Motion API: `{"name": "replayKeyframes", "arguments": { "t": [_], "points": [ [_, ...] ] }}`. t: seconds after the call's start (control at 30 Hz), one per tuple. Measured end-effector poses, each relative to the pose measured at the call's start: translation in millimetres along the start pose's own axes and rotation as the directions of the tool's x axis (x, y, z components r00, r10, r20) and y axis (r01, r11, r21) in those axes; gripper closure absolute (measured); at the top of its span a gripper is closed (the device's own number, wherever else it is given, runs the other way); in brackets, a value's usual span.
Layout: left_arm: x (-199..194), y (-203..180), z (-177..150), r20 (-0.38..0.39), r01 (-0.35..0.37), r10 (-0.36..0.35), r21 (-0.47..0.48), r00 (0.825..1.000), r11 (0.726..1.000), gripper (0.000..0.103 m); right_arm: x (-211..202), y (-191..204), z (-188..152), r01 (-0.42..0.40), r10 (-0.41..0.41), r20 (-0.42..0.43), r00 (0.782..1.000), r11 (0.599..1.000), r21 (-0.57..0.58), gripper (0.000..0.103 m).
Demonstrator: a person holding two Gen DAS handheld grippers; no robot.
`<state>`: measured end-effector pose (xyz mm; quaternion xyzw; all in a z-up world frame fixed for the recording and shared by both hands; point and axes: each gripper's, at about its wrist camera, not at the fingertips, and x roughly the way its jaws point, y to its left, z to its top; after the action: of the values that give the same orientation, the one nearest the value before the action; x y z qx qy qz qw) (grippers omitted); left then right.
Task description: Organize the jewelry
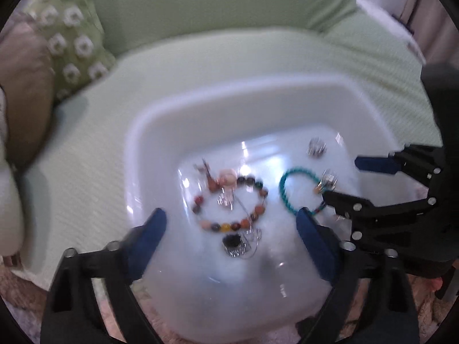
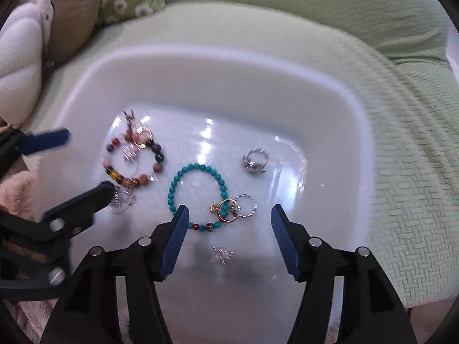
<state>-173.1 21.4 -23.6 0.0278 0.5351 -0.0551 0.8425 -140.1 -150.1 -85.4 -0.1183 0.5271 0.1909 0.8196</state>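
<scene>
A white square tray lies on a green sofa seat and holds the jewelry. A multicoloured bead bracelet lies left of a turquoise bead bracelet. Gold and silver rings lie on the turquoise bracelet's near side. A silver ring sits farther back. A small silver piece lies nearest. My left gripper is open above the multicoloured bracelet. My right gripper is open above the turquoise bracelet and rings. Both are empty.
A dark charm with a chain lies near the multicoloured bracelet. Green flowered, brown and white cushions stand at the left. The green sofa backrest rises behind the tray.
</scene>
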Motion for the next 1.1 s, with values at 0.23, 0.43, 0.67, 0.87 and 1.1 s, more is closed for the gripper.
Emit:
{"name": "replayKeyframes", "arguments": {
  "t": [0.23,0.43,0.67,0.87,1.1],
  "points": [
    [-14,6,1,0.072,-0.186,0.186,-0.019,0.980,0.982,0.015,-32,-5,-20,0.026,-0.028,0.124,0.992,0.999,0.018,0.023],
    [0,19,-5,0.050,-0.147,0.151,-0.078,0.987,0.986,0.015,-27,-9,-31,0.018,-0.022,0.153,0.988,0.999,0.026,0.020],
    [10,19,-7,0.051,-0.165,0.168,-0.063,0.984,0.984,0.015,-21,-20,-23,0.040,-0.049,0.197,0.979,0.998,0.050,0.020],
    [10,17,-9,0.074,-0.124,0.129,-0.071,0.989,0.990,0.015,-18,-14,-21,0.064,-0.068,0.198,0.978,0.998,0.023,0.019],
    [10,16,-10,0.084,-0.103,0.109,-0.073,0.991,0.992,0.015,-18,-11,-21,0.069,-0.072,0.199,0.977,0.997,0.021,0.018]
  ]
}}
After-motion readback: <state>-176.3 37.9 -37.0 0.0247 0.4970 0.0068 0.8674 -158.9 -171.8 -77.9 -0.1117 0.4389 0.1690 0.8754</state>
